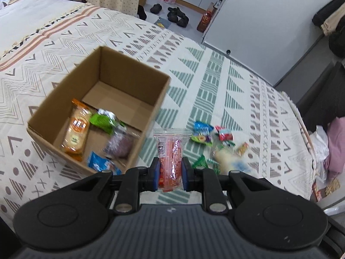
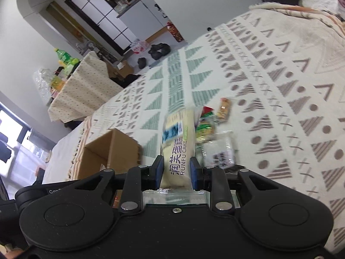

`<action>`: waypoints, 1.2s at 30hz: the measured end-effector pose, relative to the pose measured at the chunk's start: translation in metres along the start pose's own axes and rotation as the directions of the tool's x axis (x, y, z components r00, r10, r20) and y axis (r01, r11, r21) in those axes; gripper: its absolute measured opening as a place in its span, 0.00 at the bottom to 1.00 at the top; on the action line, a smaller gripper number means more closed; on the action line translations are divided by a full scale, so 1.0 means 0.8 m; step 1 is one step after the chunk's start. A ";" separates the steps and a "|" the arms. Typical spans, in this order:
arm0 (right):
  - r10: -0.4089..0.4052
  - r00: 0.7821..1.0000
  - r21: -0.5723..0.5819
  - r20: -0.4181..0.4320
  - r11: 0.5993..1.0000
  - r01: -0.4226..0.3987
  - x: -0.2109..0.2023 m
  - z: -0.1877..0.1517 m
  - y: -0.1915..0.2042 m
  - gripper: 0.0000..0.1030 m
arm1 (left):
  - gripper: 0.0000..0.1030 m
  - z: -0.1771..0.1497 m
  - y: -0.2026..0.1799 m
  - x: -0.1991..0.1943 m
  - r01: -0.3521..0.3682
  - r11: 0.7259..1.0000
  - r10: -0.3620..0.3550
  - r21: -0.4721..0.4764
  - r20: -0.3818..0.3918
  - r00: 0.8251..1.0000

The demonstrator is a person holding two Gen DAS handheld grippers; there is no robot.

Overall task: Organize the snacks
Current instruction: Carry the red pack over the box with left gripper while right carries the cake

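In the left wrist view one cardboard box (image 1: 101, 99) sits on the patterned bedspread (image 1: 215, 82) with four packets inside: an orange one (image 1: 76, 129), a green one (image 1: 103, 120), a dark purple one (image 1: 119, 144) and a blue one (image 1: 101, 161). The left gripper (image 1: 170, 172), tilted steeply down just right of the box, pinches one red snack packet (image 1: 170, 161), with about five loose snacks (image 1: 215, 142) on the bedspread beyond. In the right wrist view the right gripper (image 2: 177, 172), angled down over the bedspread with the box at its left, clamps one cream cake packet (image 2: 177, 142), its blue pads (image 2: 160, 172) pressing both sides.
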State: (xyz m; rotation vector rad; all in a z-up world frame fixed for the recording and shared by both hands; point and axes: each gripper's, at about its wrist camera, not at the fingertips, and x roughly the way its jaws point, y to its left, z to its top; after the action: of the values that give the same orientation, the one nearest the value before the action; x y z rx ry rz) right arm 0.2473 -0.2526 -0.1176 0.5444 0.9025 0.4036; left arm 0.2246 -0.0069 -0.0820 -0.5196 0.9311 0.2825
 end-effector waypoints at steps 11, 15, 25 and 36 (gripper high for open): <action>0.032 0.999 -0.079 -0.013 0.996 -0.033 0.026 0.002 0.058 0.00 | 0.19 0.035 0.045 -0.006 -0.003 0.999 0.004 -0.053 0.020 1.000; -0.006 0.996 -0.045 -0.086 0.999 0.002 0.038 -0.009 0.052 0.08 | 0.19 0.040 0.061 -0.006 0.002 0.997 -0.001 -0.075 0.022 1.000; -0.087 0.974 -0.032 -0.210 0.996 0.083 0.048 -0.063 0.042 0.38 | 0.19 0.046 0.090 -0.007 0.013 0.992 -0.010 -0.122 0.026 1.000; -0.134 0.935 -0.070 -0.327 0.991 0.118 0.062 -0.112 0.063 0.57 | 0.19 0.040 0.121 -0.017 0.030 0.985 -0.025 -0.169 0.030 0.999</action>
State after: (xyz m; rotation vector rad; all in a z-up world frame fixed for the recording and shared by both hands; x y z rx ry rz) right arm 0.1962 -0.1614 -0.1630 0.3749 1.2425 0.4061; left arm 0.1957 0.0918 -0.0843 -0.6826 0.8762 0.3453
